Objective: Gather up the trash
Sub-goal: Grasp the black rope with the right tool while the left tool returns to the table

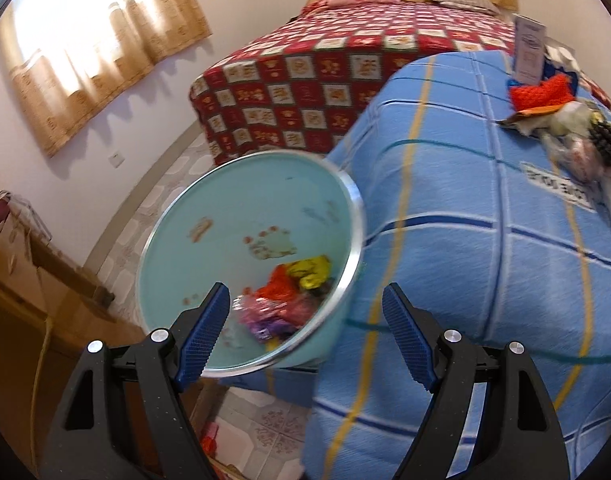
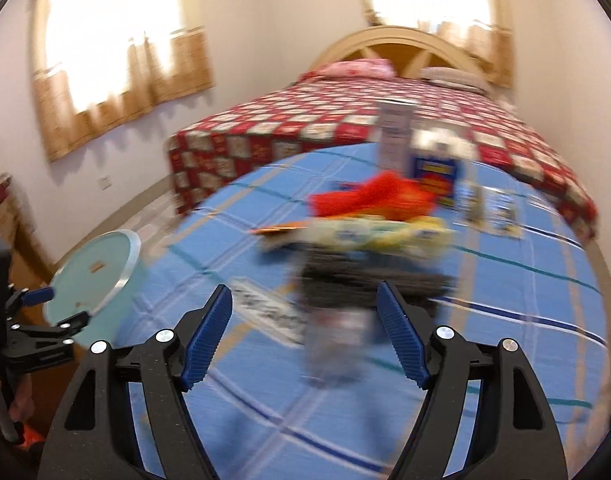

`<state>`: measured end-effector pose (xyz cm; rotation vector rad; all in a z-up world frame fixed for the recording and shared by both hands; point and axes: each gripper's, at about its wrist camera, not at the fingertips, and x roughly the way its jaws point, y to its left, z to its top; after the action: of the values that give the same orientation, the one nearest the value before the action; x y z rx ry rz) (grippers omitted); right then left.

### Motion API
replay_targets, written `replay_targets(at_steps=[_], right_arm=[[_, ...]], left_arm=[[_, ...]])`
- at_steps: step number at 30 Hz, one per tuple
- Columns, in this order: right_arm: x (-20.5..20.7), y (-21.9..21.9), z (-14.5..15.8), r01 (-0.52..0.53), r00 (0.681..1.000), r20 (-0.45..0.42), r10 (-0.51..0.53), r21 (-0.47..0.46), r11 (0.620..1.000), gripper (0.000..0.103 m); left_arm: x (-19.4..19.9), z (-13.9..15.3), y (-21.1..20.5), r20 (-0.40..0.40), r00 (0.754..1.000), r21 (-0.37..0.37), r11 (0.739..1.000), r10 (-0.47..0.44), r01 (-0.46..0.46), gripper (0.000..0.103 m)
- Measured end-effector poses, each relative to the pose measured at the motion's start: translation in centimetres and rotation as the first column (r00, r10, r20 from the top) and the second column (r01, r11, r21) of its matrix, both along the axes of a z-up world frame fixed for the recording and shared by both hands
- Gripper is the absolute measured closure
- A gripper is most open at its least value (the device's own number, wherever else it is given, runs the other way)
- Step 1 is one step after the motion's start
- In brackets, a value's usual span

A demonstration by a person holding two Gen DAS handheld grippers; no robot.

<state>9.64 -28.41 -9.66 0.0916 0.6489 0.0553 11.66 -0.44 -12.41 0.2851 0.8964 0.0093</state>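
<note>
A light teal bin (image 1: 225, 216) with a metal rim stands on the floor beside a surface covered by a blue checked blanket (image 1: 465, 240). Coloured wrappers (image 1: 289, 292) lie in the bin's bottom. My left gripper (image 1: 305, 336) is open and empty, right above the bin's near rim. A pile of trash (image 2: 369, 224) lies on the blanket: a red-orange piece (image 2: 369, 196), yellowish wrappers, a dark item (image 2: 345, 284) and clear plastic (image 2: 337, 340). My right gripper (image 2: 303, 332) is open, its fingers either side of the clear plastic, blurred. The bin (image 2: 93, 268) and left gripper (image 2: 49, 312) show at the left.
A bed with a red checked cover (image 1: 305, 76) stands behind the blanket-covered surface. A white carton (image 2: 395, 136) and a blue-and-yellow box (image 2: 435, 176) stand at the blanket's far side. Wooden furniture (image 1: 25, 280) stands left of the bin. Curtained windows line the walls.
</note>
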Motion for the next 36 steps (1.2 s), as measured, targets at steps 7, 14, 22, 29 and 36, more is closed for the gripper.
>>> replay_targets(at_steps=[7, 14, 22, 29, 36], right_arm=[[-0.2, -7.5, -1.1, 0.188, 0.981, -0.037, -0.188, 0.003, 0.982, 0.028], [1.6, -9.4, -1.8, 0.2, 0.978, -0.056, -0.199, 0.013, 0.98, 0.028], [4.2, -8.4, -3.0, 0.165, 0.979, -0.123, -0.164, 0.0, 0.986, 0.029], [5.5, -7.5, -5.0, 0.108, 0.969, -0.223, -0.102, 0.012, 0.994, 0.041], [5.8, -6.2, -5.1, 0.035, 0.971, -0.237, -0.031, 0.014, 0.999, 0.077]], left_arm=[[0.4, 0.3, -3.5, 0.03, 0.999, 0.003, 0.999, -0.033, 0.033, 0.021], [2.1, 0.7, -4.2, 0.032, 0.999, -0.03, 1.0, 0.005, -0.004, 0.019], [2.2, -0.1, -4.3, 0.013, 1.0, -0.033, 0.999, 0.007, -0.006, 0.015], [2.4, -0.1, -3.7, 0.009, 1.0, -0.039, 0.999, 0.023, -0.022, 0.015], [2.3, 0.1, -3.7, 0.009, 1.0, -0.038, 0.999, 0.013, -0.013, 0.015]])
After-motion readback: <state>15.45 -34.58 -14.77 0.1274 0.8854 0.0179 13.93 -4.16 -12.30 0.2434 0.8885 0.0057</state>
